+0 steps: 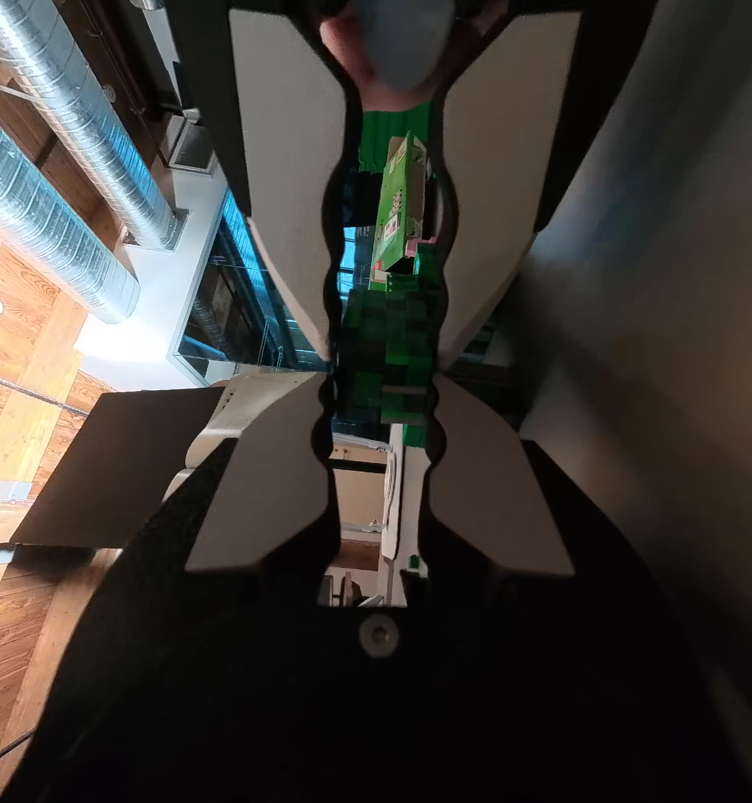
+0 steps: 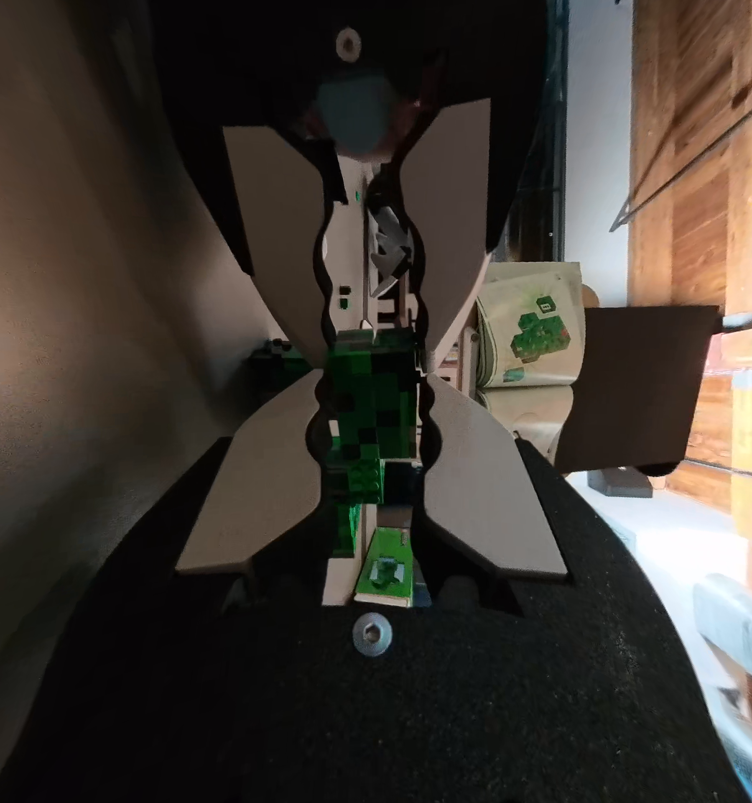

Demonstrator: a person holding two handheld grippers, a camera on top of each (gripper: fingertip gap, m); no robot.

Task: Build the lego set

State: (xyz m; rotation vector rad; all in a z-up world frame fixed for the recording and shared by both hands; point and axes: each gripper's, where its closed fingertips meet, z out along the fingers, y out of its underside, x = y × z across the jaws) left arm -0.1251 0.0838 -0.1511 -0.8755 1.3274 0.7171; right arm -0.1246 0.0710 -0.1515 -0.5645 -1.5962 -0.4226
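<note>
Gripping green lego build [image 2: 372, 399], both claws (wood ceiling [image 1: 13, 347], ducts [image 1: 61, 174])

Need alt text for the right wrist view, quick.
The right gripper and the opposing left gripper meet tip to tip around a green and black Lego build. An open instruction booklet stands at right, a green Lego box behind.

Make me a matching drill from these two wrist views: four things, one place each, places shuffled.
Things:
1. green brick model
2. instruction booklet
3. green box
4. metal ducts

Places:
A. far left of the left wrist view
B. behind the model in the left wrist view
C. between both grippers' jaws
D. open, right of the jaws in the right wrist view

Pairs: 1-C, 2-D, 3-B, 4-A
</note>
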